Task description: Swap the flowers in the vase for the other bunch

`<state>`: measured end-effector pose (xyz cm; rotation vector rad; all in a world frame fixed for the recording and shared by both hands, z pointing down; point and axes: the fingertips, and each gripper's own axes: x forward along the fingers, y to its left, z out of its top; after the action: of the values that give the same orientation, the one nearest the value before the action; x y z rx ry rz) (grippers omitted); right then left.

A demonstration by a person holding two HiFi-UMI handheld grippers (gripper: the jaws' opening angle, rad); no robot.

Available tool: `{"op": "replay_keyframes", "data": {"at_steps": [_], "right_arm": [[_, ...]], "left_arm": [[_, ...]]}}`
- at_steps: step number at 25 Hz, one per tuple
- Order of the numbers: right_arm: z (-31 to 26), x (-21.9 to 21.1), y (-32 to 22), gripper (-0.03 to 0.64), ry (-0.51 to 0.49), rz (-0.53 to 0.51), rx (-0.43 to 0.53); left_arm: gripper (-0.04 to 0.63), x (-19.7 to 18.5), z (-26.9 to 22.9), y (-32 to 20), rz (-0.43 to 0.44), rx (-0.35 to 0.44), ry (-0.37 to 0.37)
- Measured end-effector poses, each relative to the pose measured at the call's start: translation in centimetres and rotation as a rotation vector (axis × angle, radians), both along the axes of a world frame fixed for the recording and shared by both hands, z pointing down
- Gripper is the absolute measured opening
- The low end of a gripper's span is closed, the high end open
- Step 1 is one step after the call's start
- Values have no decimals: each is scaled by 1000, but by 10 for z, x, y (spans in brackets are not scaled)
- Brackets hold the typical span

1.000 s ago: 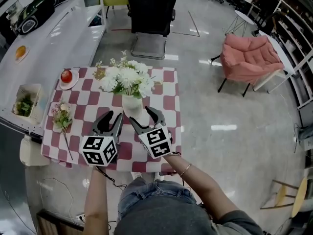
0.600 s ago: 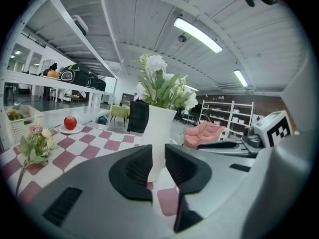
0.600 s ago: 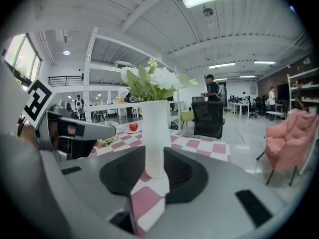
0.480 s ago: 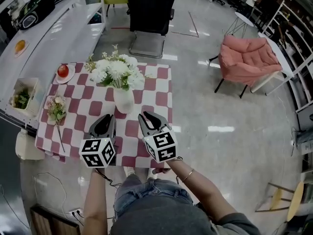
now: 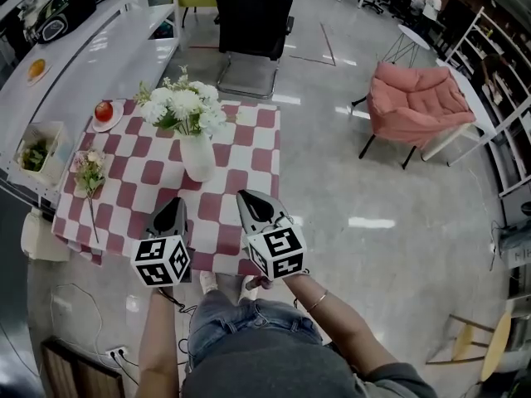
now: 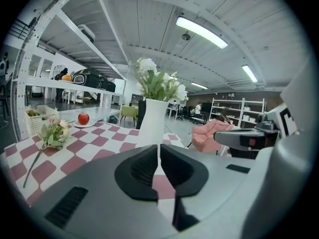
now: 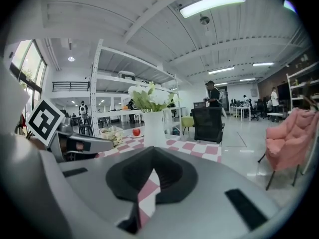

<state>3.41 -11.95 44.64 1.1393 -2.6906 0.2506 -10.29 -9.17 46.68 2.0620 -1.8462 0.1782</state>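
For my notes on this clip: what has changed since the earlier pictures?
Both the left gripper and the right gripper drew back from the vase toward the person, and their jaws have just been closing, with nothing between them. The vase with its white flowers, the other bunch and the apple kept their places on the table.

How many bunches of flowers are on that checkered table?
2. A white bunch stands in the vase near the table's middle; a smaller pinkish bunch lies flat near its left edge. None seems hidden.

The vase [image 5: 197, 157] stands on the table [image 5: 241, 218], loose bunch [image 5: 88, 172] to its left.
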Motion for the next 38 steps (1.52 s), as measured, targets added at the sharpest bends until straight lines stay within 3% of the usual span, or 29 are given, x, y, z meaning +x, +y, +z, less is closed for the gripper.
{"op": "replay_keyframes", "data": {"at_steps": [18, 27, 38], "right_arm": [[-16, 57, 9, 8, -60, 80, -2], [-23, 42, 14, 8, -83, 4, 13], [-26, 39, 17, 8, -84, -14, 28]], "left_arm": [[23, 15, -28, 32, -79, 100, 6], [23, 10, -34, 33, -94, 117, 2], [23, 15, -35, 34, -90, 122, 7]]}}
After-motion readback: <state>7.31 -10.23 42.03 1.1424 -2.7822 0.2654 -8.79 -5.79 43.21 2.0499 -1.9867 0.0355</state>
